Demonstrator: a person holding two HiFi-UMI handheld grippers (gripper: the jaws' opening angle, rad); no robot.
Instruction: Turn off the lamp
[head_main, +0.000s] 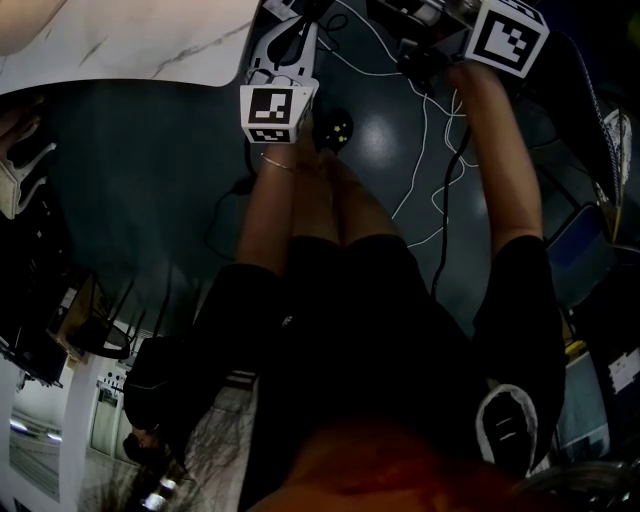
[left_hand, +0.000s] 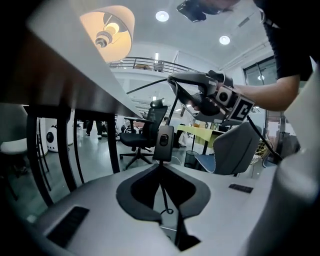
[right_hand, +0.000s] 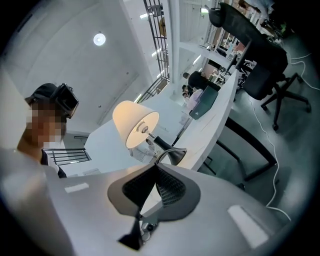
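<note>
Lamp (right_hand: 135, 125): lit, on table (right_hand: 215, 125), at 11 o'clock from right gripper (right_hand: 156, 166), whose fingers were closed and empty. Left gripper (left_hand: 162, 164): fingers pinched cord (left_hand: 163, 190) under switch (left_hand: 164, 142). I judged: steady cord, press button squarely.

The lamp (right_hand: 135, 131) stands on the white table (right_hand: 220, 107), near its edge. It has a cream shade, a dark neck, a curved metal arm and a dark base. It is on, and its bulb (left_hand: 107, 34) glows inside the shade. Its black oblong switch (left_hand: 164, 142), with a round button, is upright off the table's edge and below its top. The left tool (left_hand: 161, 163) pinches the switch's lower end, where the thin cord (left_hand: 164, 192) leaves it.
</note>
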